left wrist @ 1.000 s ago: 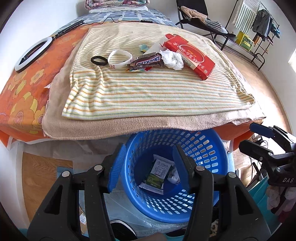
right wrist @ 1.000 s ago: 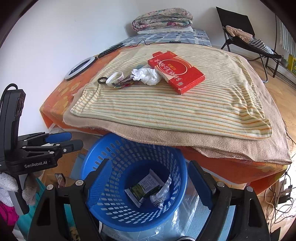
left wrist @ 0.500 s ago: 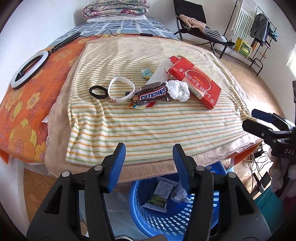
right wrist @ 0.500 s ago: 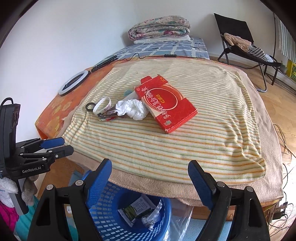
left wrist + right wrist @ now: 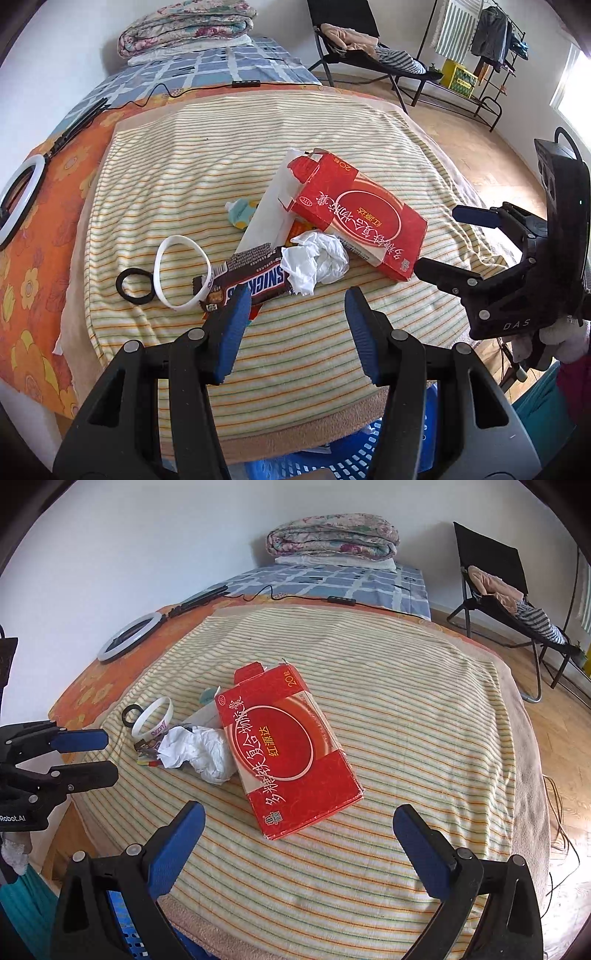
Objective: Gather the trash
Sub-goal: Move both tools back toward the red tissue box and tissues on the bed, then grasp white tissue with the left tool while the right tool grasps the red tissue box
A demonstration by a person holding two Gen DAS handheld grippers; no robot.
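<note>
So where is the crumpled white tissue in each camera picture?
Left wrist view: the crumpled white tissue sits near the middle, between the Snickers wrapper and the red box.
Right wrist view: the tissue is left of centre, against the box's left side.
Shared landmark: the red box.

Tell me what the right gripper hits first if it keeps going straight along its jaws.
Probably the flat red cardboard box on the striped blanket; it lies ahead, centred between the open, empty jaws of the right gripper. Depth is uncertain.

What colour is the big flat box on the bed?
The box is red with white and yellow lettering, clearest in the right wrist view.
</note>
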